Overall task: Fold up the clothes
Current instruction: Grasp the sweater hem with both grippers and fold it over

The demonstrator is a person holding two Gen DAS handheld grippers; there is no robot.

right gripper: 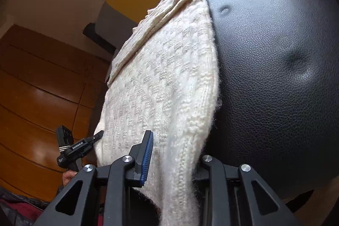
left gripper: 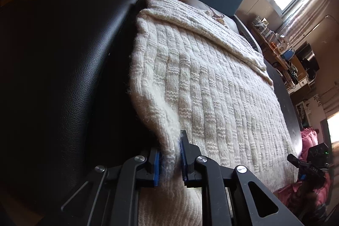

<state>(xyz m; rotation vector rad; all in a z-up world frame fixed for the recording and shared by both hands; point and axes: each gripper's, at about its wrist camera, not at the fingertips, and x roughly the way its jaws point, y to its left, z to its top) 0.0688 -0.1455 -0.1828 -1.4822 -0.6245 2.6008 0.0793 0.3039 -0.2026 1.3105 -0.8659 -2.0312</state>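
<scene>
The thick cream sweater [left gripper: 211,82] on the black seat [left gripper: 63,56] looks soft, floppy and stretchy, so the left gripper [left gripper: 170,159] pinches its near edge, and the right gripper [right gripper: 169,154] pinches its other near corner.

- The cream knit sweater [left gripper: 211,86] is thick and fuzzy, worked in ribbed, basket-like blocks of stitches.
- It lies spread flat on the black leather cushion [left gripper: 63,67], covering one side and leaving the rest of the cushion bare.
- At its far end a part is folded back over the body (a sleeve or the top, hard to tell which), forming a second layer with a straight hem.
- Its near edge hangs off the cushion's front, with both near corners bunched and lifted slightly above the leather.
</scene>
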